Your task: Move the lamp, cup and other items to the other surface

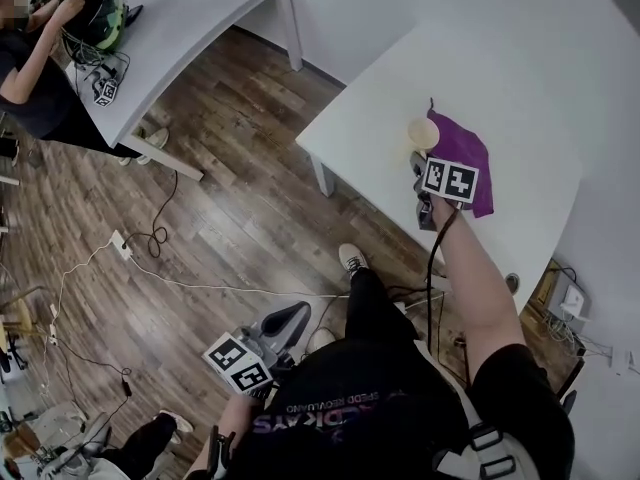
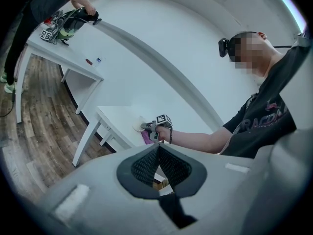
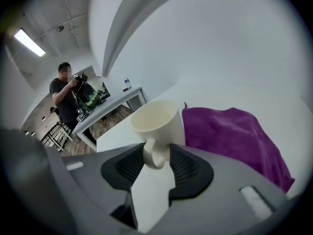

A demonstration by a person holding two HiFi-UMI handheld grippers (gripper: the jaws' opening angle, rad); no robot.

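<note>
Right gripper (image 3: 157,153): jaws apart, angled down over the near edge of the white table (image 3: 220,94). The cup (image 3: 156,121), cream, stands upright on the table directly ahead of the jaws, its handle turned back toward the tool. The handle sits in the gap between the 2 pads, and no firm clamp on it is visible. A purple cloth (image 3: 230,136) lies crumpled on the table to the right of the jaws, just beside the cup.

Left gripper (image 2: 159,148): the 2 pads are together with nothing between them. It is held low beside the person's body over the wooden floor (image 1: 230,198), well apart from the table.

Beyond the cup, 1 other person (image 3: 63,94) stands at a second white table (image 1: 190,18).
</note>
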